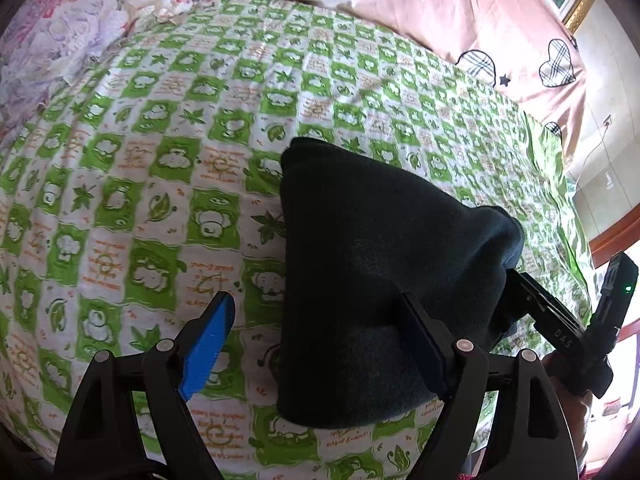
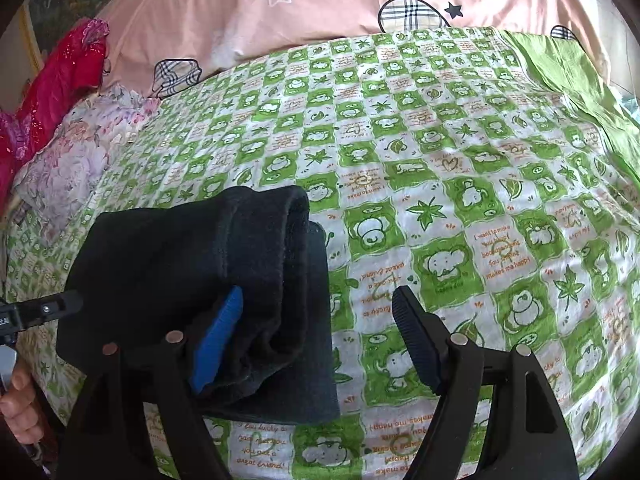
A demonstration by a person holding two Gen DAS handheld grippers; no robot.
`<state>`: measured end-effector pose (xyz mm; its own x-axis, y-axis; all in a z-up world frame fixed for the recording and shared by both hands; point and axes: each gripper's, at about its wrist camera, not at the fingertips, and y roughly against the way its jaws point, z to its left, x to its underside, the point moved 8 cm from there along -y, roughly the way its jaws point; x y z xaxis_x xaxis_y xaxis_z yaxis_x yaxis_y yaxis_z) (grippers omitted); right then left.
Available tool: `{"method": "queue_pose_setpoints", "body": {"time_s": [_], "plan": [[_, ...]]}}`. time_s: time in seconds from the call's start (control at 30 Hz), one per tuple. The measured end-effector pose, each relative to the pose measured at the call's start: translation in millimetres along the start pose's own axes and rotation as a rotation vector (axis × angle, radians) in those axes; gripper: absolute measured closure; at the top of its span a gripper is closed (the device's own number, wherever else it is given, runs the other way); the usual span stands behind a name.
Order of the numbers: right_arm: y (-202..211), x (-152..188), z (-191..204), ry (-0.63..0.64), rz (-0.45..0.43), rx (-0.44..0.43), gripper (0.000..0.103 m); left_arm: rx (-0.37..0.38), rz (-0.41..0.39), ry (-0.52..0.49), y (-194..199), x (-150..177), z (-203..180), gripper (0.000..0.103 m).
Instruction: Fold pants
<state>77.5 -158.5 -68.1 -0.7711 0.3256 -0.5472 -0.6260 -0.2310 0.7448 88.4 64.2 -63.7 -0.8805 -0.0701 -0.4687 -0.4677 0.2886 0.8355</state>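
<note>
just one folded pants (image 1: 380,280) bundle.

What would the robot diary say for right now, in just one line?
pants: folded bundle on bed sheet | left gripper: open | right gripper: open | neither grips

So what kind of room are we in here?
Most likely a bedroom: the dark pants lie on a bed under a green checked sheet, with a pink quilt and a floral pillow behind.
</note>
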Motion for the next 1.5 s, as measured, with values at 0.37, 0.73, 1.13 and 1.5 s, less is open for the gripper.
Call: {"method": "queue_pose_setpoints", "body": {"time_s": [0.37, 0.73, 1.13, 1.5], "plan": [[-7, 4, 25, -0.05, 0.041, -0.188, 0.028, 0.004, 0.032, 0.02, -21, 0, 0, 0.011], [-17, 14, 16, -0.118, 0.056, -0.311, 0.034, 0.037, 0.043, 0.054, -32, 5, 2, 0.009], [-9, 13, 30, -0.034, 0.035, -0.254, 0.046, 0.037, 0.001, -0.046, -25, 6, -16, 0.053], [11, 3, 46, 0.042, -0.003, -0.228, 0.055, 0.043, -0.047, -0.071, 2, 8, -21, 0.075]]}}
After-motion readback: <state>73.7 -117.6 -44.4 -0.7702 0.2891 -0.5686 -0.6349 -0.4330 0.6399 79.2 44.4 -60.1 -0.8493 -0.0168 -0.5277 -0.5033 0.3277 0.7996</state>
